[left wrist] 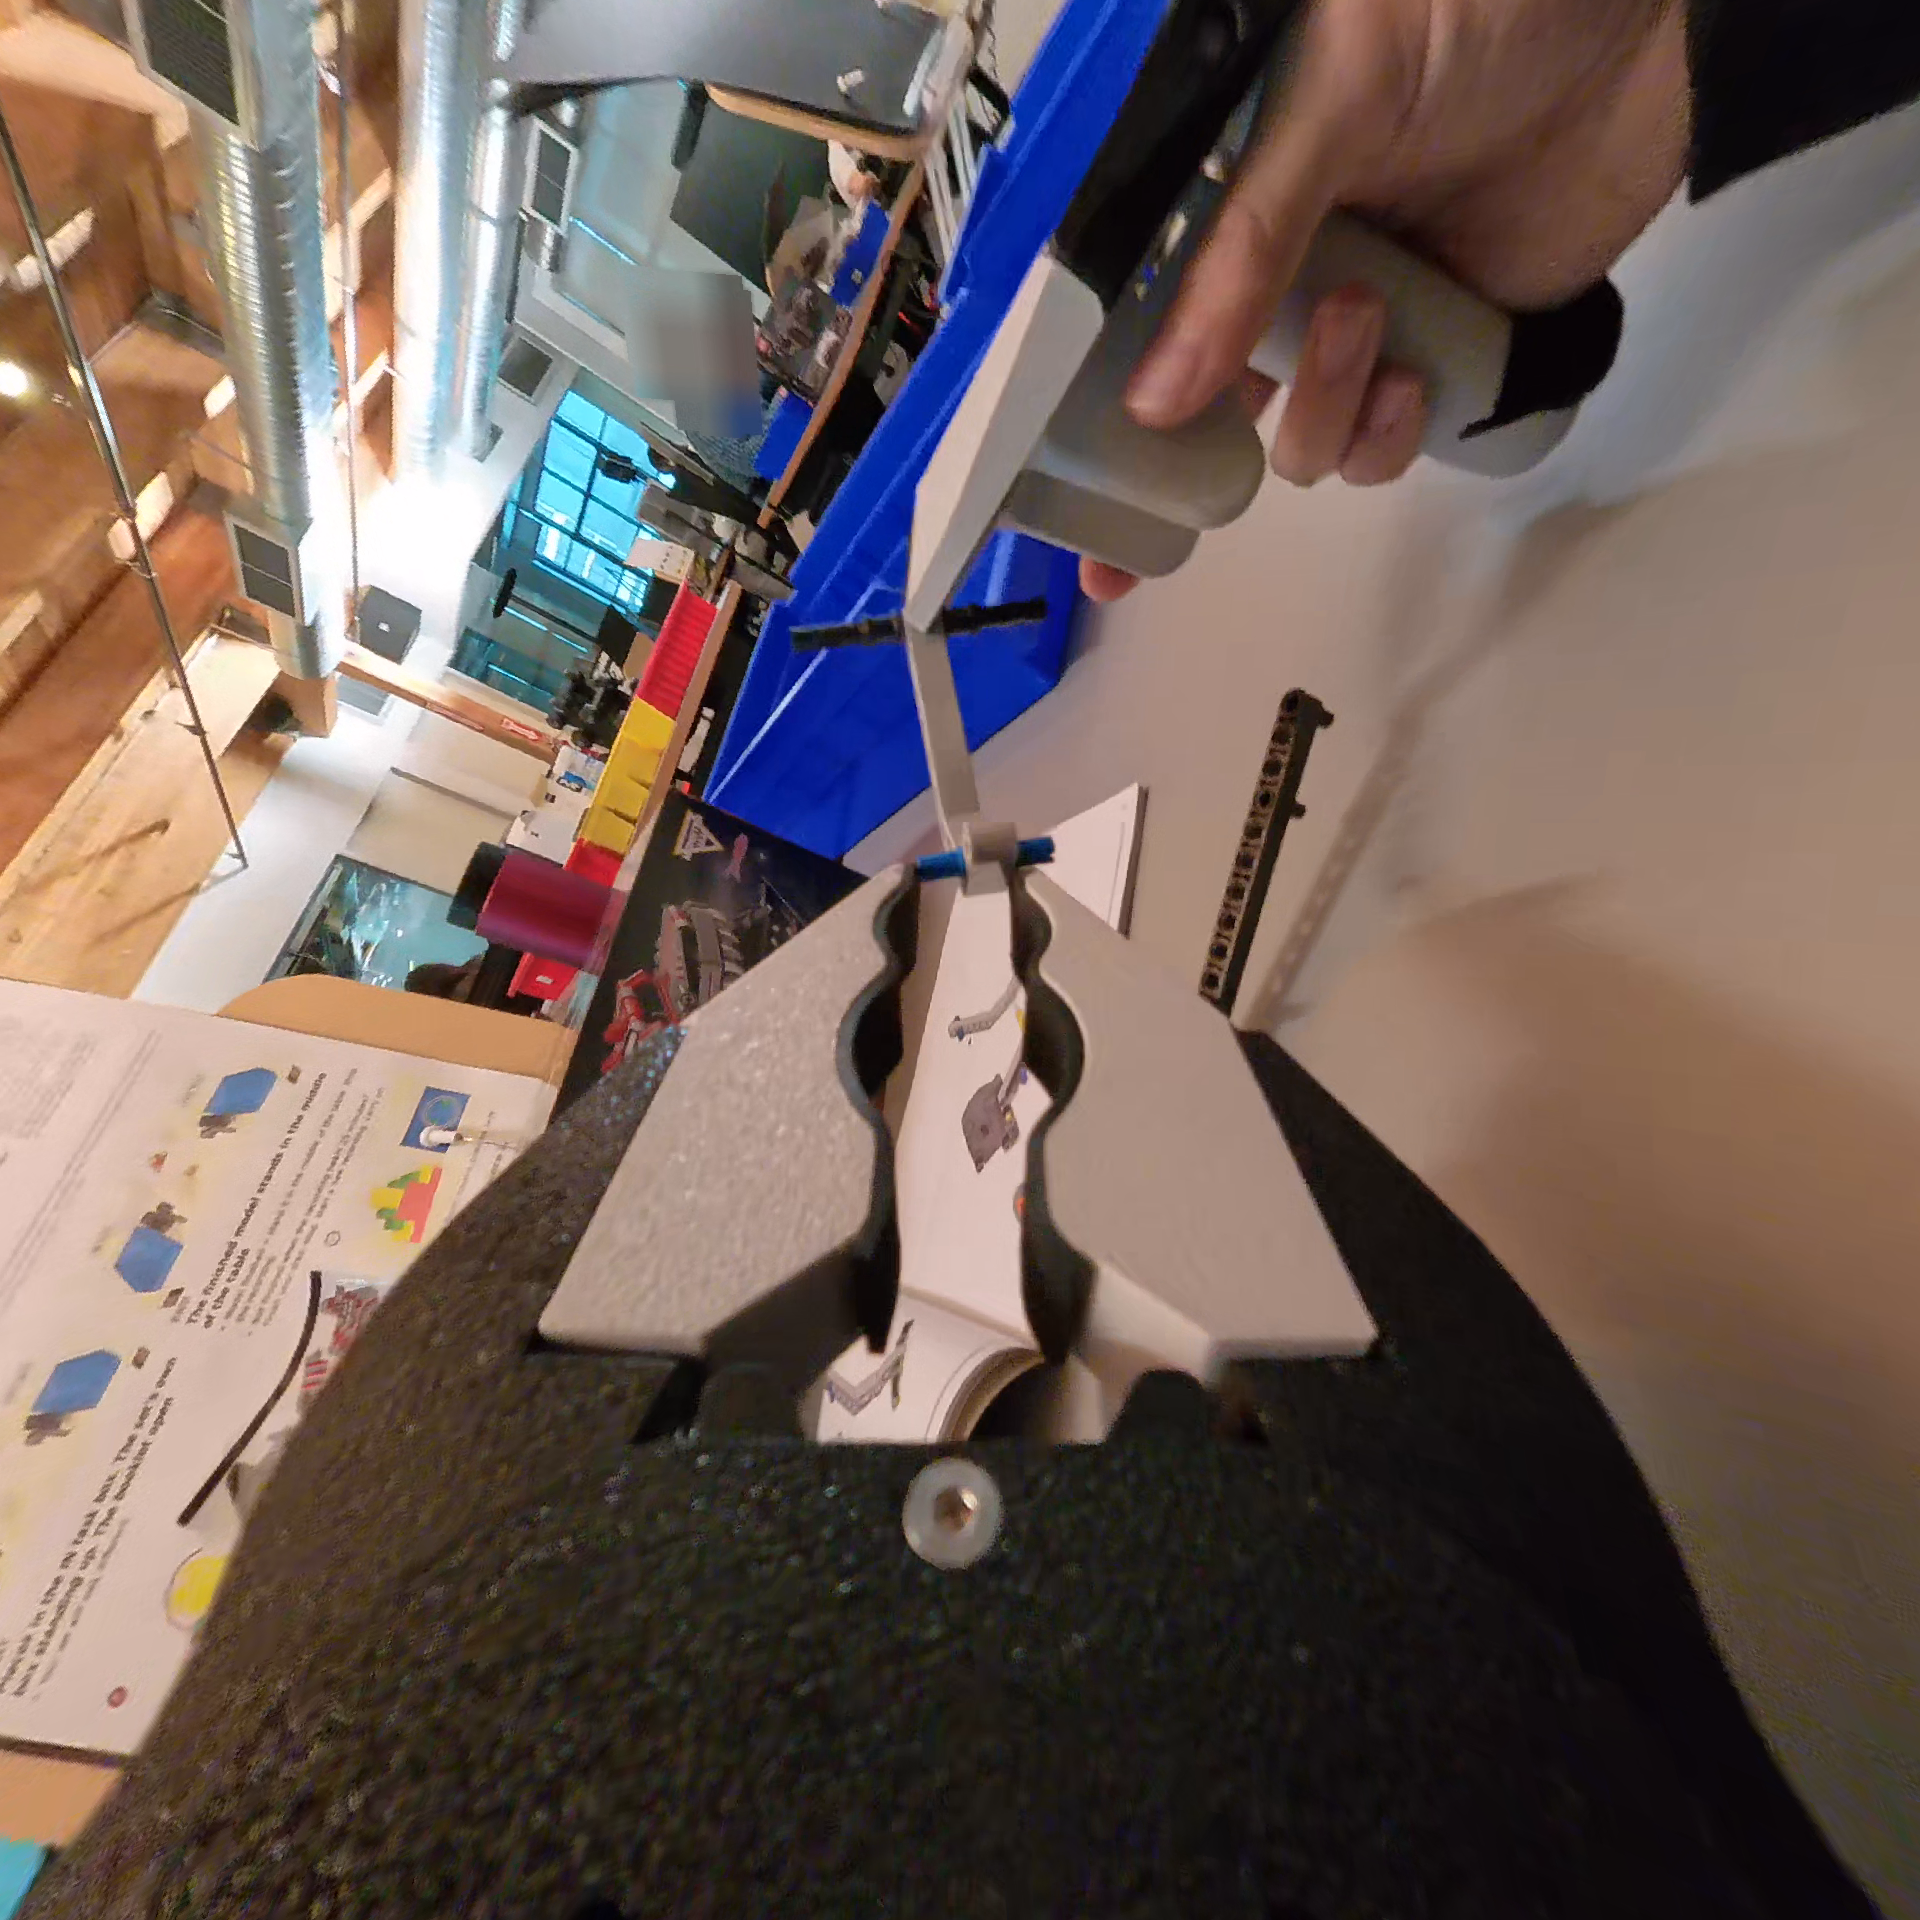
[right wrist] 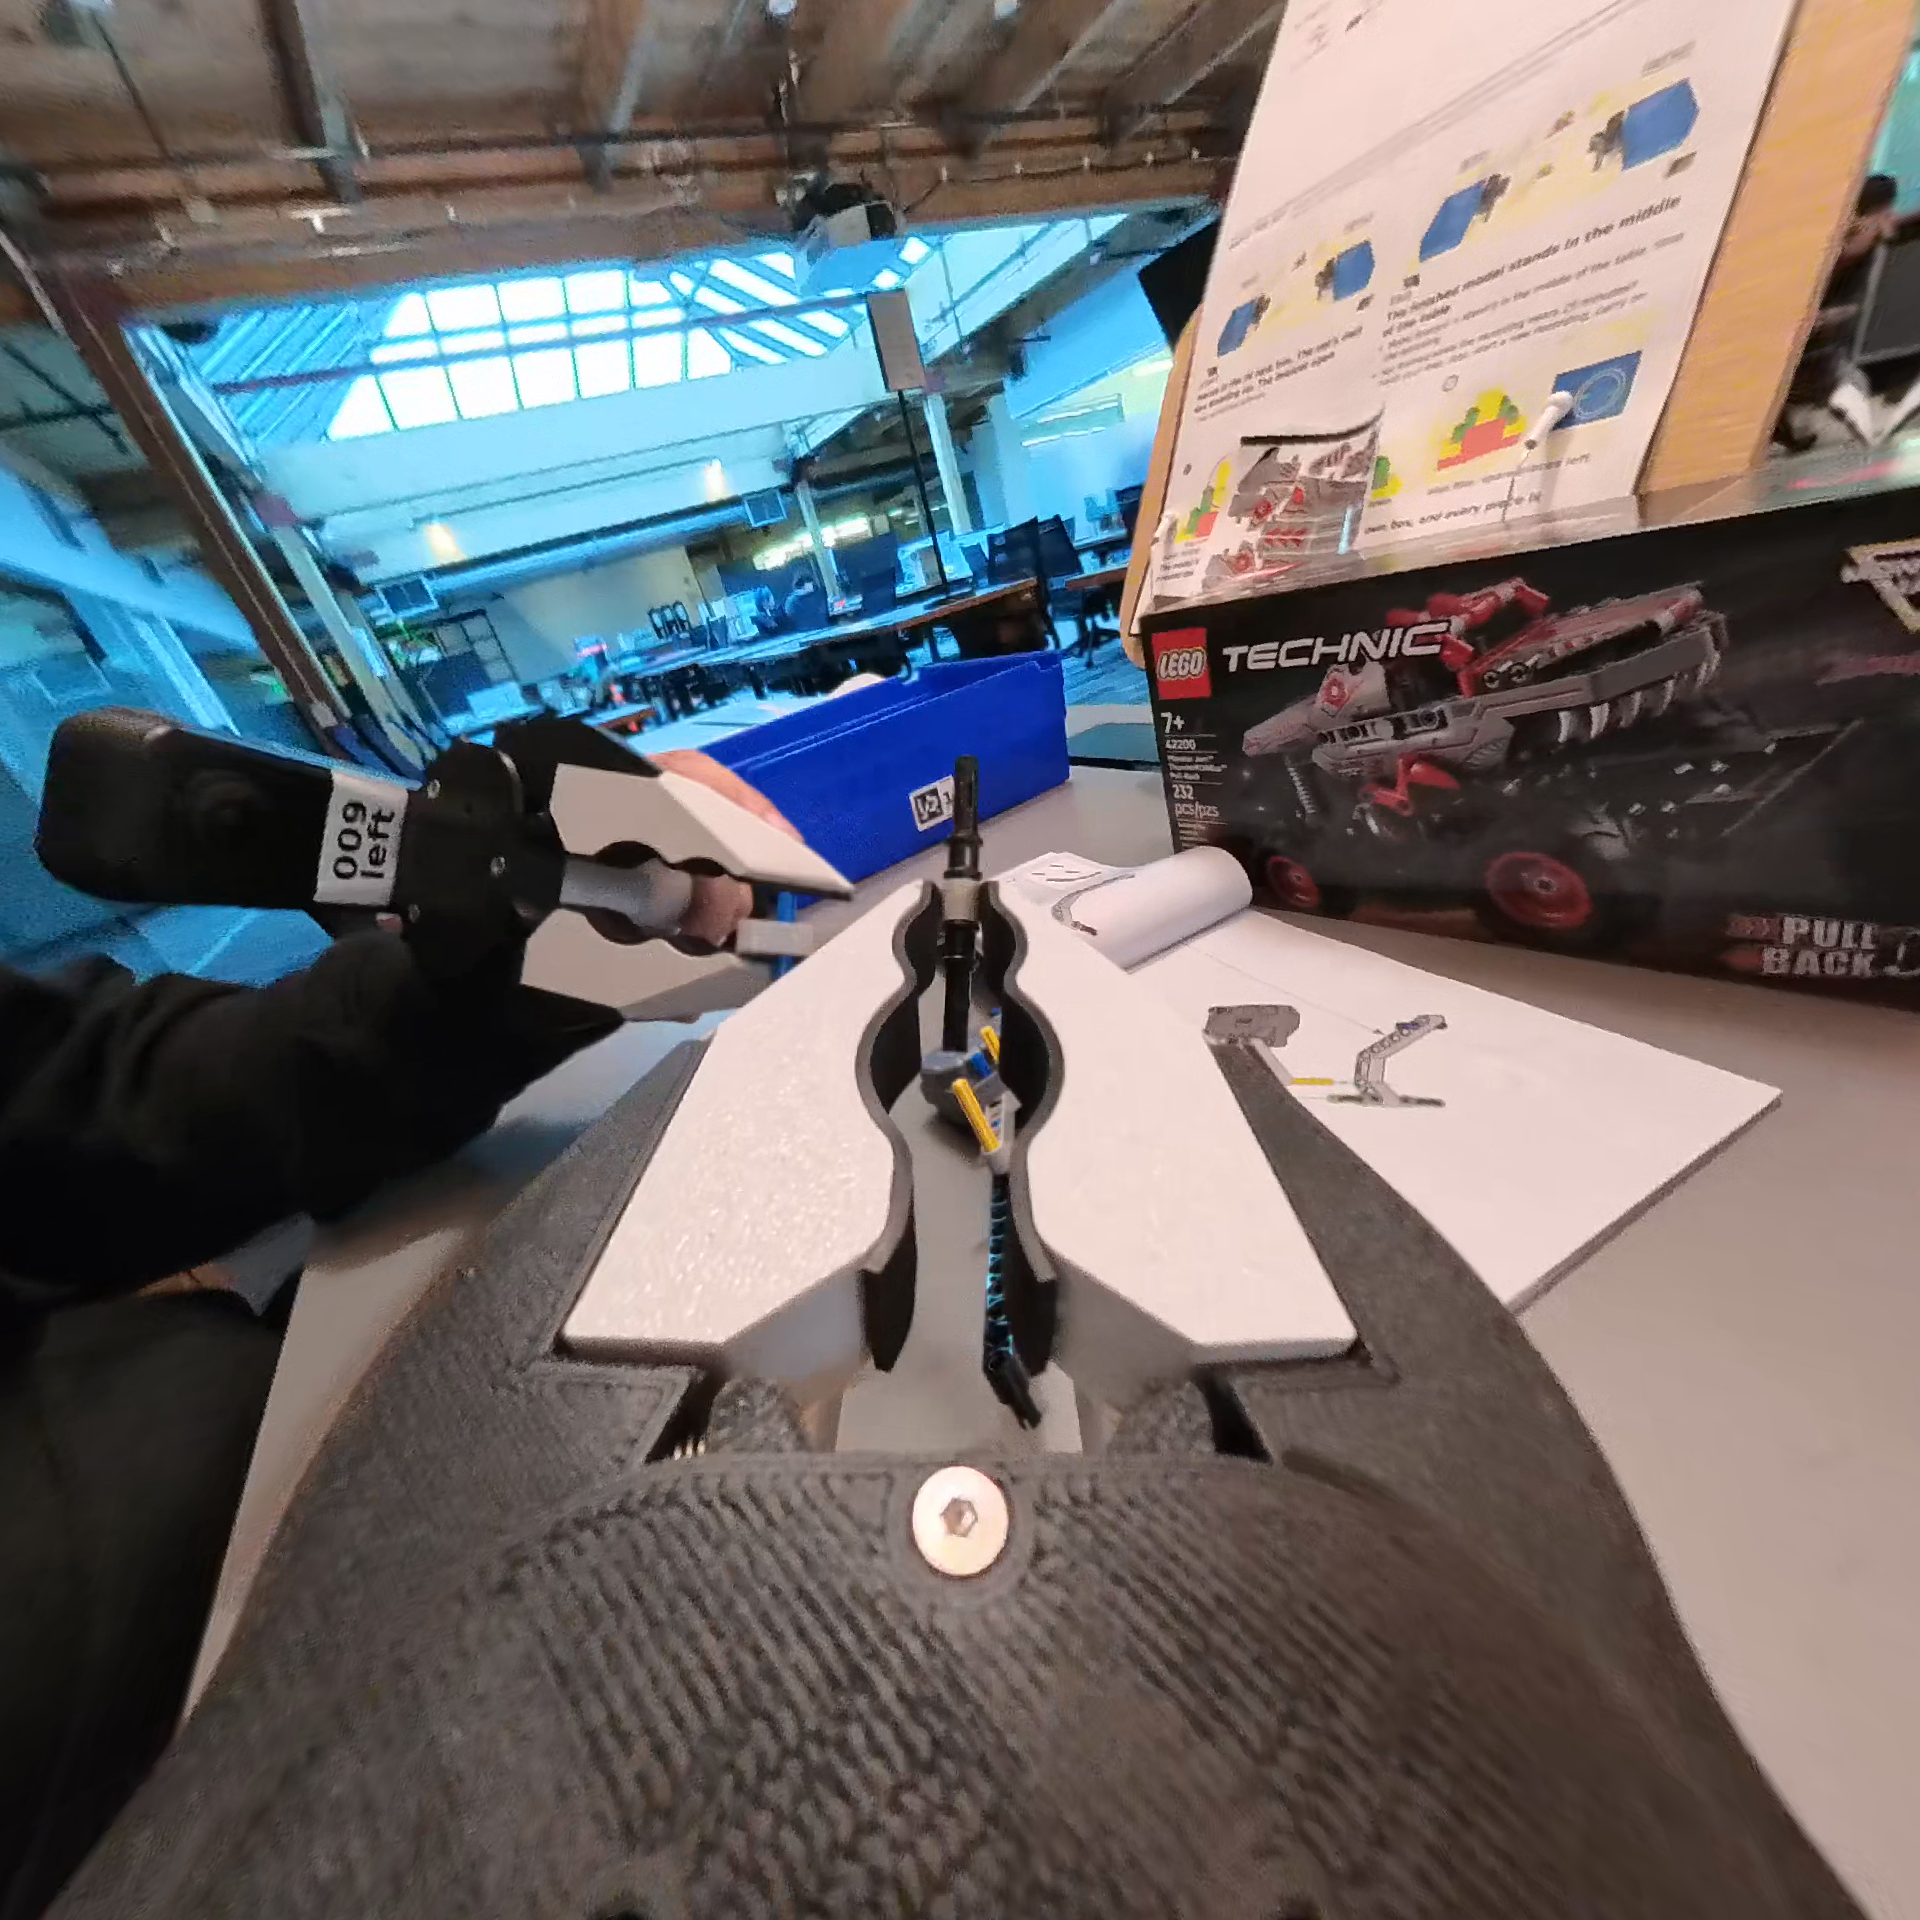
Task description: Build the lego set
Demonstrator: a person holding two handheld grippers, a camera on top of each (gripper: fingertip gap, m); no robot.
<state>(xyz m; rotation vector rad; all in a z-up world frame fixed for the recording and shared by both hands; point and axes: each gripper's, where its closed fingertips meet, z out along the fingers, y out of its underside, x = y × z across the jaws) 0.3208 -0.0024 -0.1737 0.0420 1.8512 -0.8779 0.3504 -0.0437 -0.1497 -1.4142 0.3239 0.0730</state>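
My left gripper (left wrist: 966,883) is shut on the lower end of a thin grey bent beam (left wrist: 945,727) that has a blue pin (left wrist: 940,864) through it. The beam runs up to my right gripper (left wrist: 930,618), held by a hand, which is shut on a black axle (left wrist: 914,627) at the beam's other end. In the right wrist view my right gripper (right wrist: 961,896) pinches the upright black axle (right wrist: 961,821) at its tips. My left gripper (right wrist: 800,925) comes in from the left, shut on the grey piece (right wrist: 774,940). Both hold the part above the table.
A long black holed beam (left wrist: 1262,852) (right wrist: 1003,1278) and a small grey assembly with yellow pins (right wrist: 971,1091) lie on the table below. An open instruction booklet (right wrist: 1455,1122), the set's box (right wrist: 1507,748), a blue bin (right wrist: 894,748) and a cardboard board with a printed sheet (right wrist: 1455,260) stand around. Left tips to right tips: about 6 cm.
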